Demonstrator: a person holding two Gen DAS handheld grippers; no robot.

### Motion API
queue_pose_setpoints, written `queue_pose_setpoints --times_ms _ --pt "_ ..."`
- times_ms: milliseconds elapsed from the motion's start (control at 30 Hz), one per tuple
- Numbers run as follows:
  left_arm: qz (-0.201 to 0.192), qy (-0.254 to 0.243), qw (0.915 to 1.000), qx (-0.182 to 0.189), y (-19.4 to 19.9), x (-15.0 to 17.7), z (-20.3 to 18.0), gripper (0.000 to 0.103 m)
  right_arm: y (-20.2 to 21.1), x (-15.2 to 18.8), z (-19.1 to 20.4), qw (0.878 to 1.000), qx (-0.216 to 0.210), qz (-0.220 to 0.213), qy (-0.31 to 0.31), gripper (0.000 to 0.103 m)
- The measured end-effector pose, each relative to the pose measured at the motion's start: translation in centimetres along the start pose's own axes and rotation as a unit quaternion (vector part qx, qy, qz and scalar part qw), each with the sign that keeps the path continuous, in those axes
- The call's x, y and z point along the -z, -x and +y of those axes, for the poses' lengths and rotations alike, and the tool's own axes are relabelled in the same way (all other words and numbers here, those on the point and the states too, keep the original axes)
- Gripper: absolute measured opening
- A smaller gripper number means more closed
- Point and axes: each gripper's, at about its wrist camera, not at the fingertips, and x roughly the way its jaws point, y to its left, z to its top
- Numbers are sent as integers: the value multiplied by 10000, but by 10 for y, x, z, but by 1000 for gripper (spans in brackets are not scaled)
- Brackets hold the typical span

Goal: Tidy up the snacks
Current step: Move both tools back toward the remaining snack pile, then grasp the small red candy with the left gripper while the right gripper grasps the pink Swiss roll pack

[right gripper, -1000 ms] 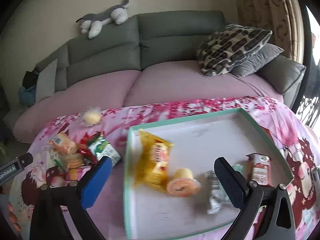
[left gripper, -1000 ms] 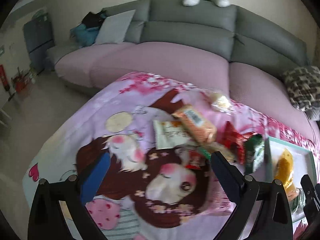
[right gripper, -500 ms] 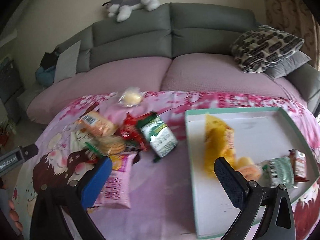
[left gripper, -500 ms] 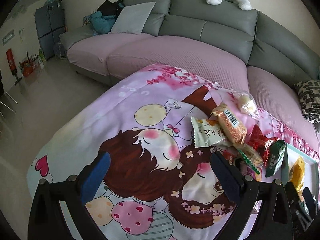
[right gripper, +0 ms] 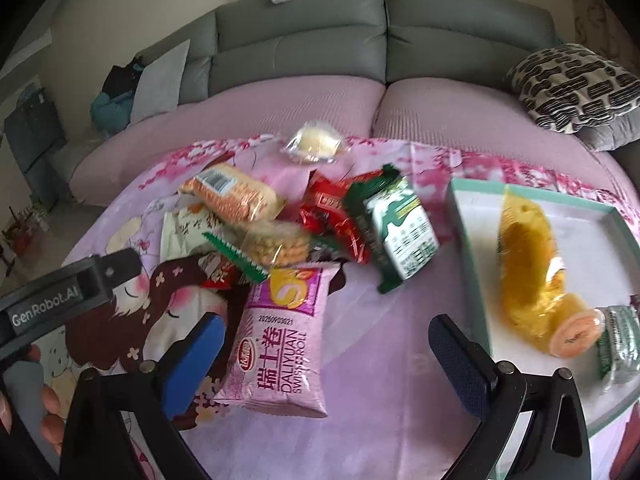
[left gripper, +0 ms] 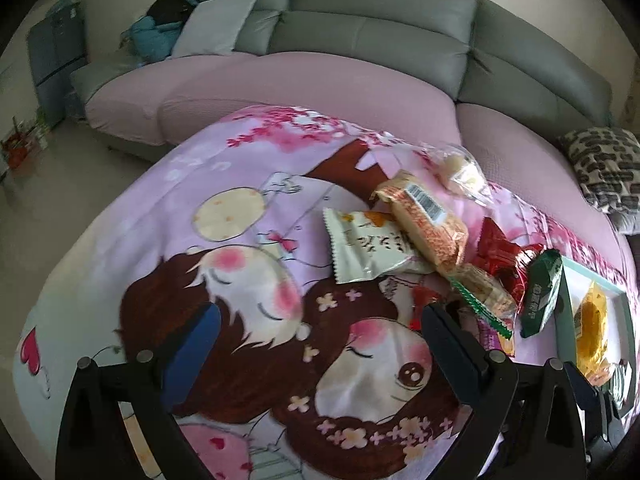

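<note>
The right gripper (right gripper: 324, 344) hangs low over a pink Swiss-roll pack (right gripper: 280, 344), jaws spread wide and empty. The left gripper (left gripper: 316, 332) hovers beside the pile, jaws likewise apart. About seven loose packets crowd the cartoon-printed worktop (right gripper: 392, 380). Three snacks lie in the teal-rimmed tray (right gripper: 460, 216), including a yellow bag (right gripper: 524, 264).

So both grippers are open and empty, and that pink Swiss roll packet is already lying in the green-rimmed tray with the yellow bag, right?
Not quite. In the right wrist view the pink Swiss roll packet lies on the cartoon blanket, outside the tray, by the snack pile. The yellow bag is indeed in the tray, and the left gripper and right gripper are both open and empty.
</note>
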Motion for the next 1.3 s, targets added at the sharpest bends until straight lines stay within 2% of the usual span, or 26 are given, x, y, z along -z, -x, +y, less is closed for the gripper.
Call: queue_pose_setpoints --times_ms 300,533,733,867,1000,1033,1133,1233,1300 --pt "-241 -206 9993 192 -17 1 -11 101 -20 1 3 9997 78 203 100 103" --pt "165 -356 9980 492 -33 3 -22 101 -31 -3 5 9995 72 284 122 103" --pt "194 -305 9978 552 -35 2 -24 101 -38 -2 4 9993 135 344 75 103" --pt "298 -441 9966 623 -43 4 -33 101 -36 -2 -5 9992 142 350 -130 103" --pt "370 -527 9955 698 -50 7 -42 100 -33 -3 -11 9991 193 334 -166 94" --pt "380 -533 9952 728 -51 7 -44 98 -33 -3 -11 9991 198 331 -167 92" --pt "470 -588 9937 833 -55 8 -50 79 -32 -3 -14 9992 180 316 -161 84" --pt "488 -669 9937 759 -58 9 -53 71 -30 -4 -16 9993 187 292 -163 76" --pt "461 -651 9935 806 -57 9 -53 61 -29 -5 -18 9993 207 272 -159 71"
